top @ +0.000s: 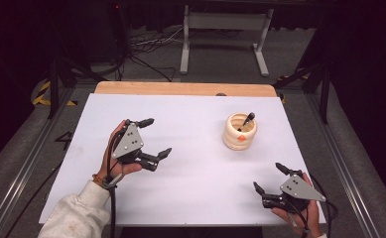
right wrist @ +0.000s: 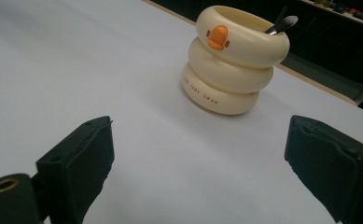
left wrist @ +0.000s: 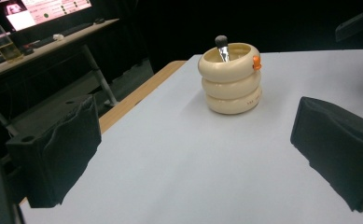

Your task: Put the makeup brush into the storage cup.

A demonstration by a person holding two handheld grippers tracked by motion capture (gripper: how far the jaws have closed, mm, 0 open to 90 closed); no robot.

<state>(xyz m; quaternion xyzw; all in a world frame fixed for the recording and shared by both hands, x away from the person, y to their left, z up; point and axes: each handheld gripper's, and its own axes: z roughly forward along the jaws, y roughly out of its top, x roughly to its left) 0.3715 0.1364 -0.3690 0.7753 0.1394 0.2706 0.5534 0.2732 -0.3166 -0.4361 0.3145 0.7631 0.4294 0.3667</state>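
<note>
Here a cream ringed cup [top: 240,131] with an orange beak stands upright on the white tabletop [top: 195,168], right of centre, a brush [top: 246,120] leaning inside it. The left gripper [top: 154,137] hovers well left of it, jaws wide apart and empty. The right gripper [top: 269,177], near the front right corner, is likewise spread and empty.

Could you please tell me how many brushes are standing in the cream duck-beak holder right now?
1. A single brush leans in the cream ringed holder on the white table's right half, its dark tip poking above the rim. Shorter ones could be hidden inside.
</note>
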